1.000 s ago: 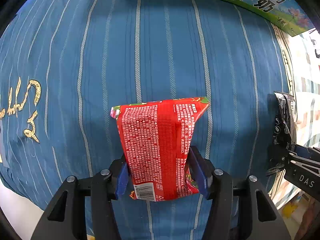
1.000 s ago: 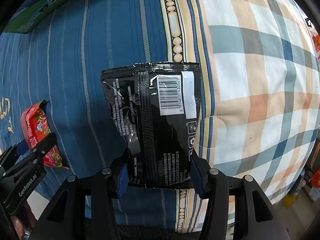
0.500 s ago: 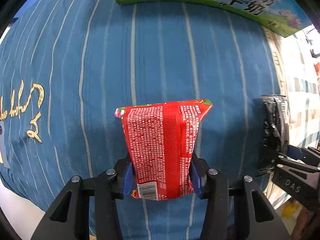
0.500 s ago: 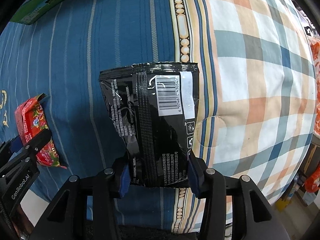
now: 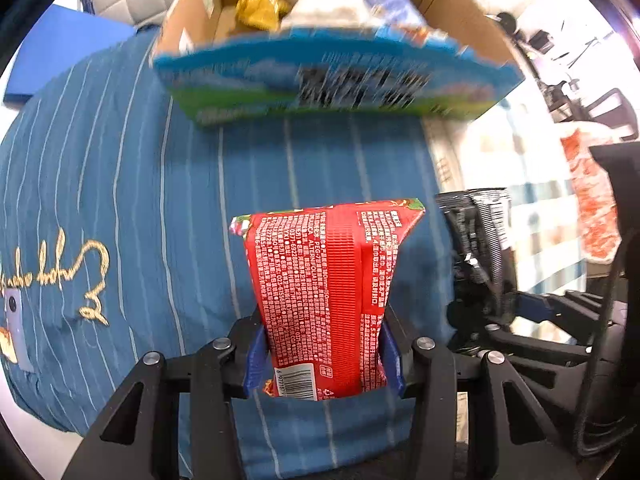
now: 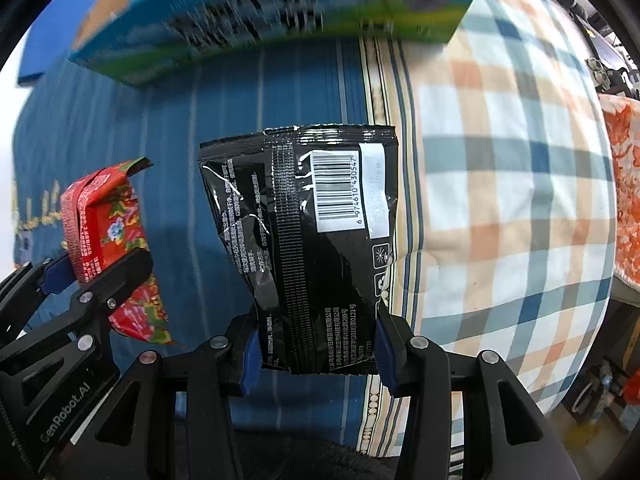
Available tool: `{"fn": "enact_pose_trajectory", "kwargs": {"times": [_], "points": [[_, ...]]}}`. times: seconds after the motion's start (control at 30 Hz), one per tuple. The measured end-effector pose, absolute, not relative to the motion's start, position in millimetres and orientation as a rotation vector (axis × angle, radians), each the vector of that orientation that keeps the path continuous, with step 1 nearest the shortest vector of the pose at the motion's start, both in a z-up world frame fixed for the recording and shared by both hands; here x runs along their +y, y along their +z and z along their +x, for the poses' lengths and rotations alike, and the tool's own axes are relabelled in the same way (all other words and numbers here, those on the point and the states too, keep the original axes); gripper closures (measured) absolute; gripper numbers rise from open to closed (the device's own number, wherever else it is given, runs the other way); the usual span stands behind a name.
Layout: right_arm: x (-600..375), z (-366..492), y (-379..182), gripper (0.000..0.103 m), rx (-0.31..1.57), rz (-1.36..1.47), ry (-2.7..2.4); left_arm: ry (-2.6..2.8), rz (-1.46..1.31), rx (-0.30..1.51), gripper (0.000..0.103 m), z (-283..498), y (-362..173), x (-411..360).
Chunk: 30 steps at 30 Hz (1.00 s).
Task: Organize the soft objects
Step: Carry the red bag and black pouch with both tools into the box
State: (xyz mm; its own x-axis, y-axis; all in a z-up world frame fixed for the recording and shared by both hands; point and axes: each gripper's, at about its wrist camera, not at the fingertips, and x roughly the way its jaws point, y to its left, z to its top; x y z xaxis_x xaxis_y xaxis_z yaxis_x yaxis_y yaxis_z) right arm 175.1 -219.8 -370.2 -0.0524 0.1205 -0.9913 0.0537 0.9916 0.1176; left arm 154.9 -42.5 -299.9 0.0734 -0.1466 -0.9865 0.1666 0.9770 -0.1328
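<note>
My left gripper (image 5: 322, 354) is shut on a red snack packet (image 5: 326, 288) and holds it upright above the blue striped bedding (image 5: 140, 200). My right gripper (image 6: 316, 354) is shut on a black foil packet (image 6: 308, 216) with a white barcode label. In the right wrist view the red packet (image 6: 104, 220) and the left gripper (image 6: 76, 284) show at the left. In the left wrist view the black packet (image 5: 476, 240) shows at the right. An open cardboard box (image 5: 332, 52) with a blue and green printed front stands ahead on the bedding, several soft items inside.
A checked orange, white and blue cloth (image 6: 512, 184) covers the bed to the right of the blue bedding. An orange patterned item (image 6: 624, 184) lies at the far right edge. The box front (image 6: 280, 12) fills the top of the right wrist view. Room clutter stands beyond the bed.
Both grippers have lifted and tilted up with their packets. The cardboard box now shows much larger and nearer, with its open top and contents visible. Both grips are unchanged.
</note>
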Motion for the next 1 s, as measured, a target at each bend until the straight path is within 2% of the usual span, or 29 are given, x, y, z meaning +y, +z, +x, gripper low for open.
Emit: {"fn": "enact_pose_trajectory", "kwargs": {"times": [0.27, 0.6, 0.8, 1.0], "points": [[-241, 176, -304, 0.055, 1.518, 0.189, 0.109, -0.280, -0.022, 1.370, 0.059, 177, -237, -41], [-227, 241, -228, 0.055, 1.362, 0.185, 0.140, -0.287, -0.015, 1.215, 0.059, 244, -180, -43], [-219, 287, -207, 0.055, 1.319, 0.181, 0.153, -0.265, 0.014, 1.161, 0.059, 294, -162, -41], [-214, 333, -217, 0.055, 1.326, 0.196, 0.162, -0.247, 0.035, 1.166, 0.059, 339, -172, -42]]}}
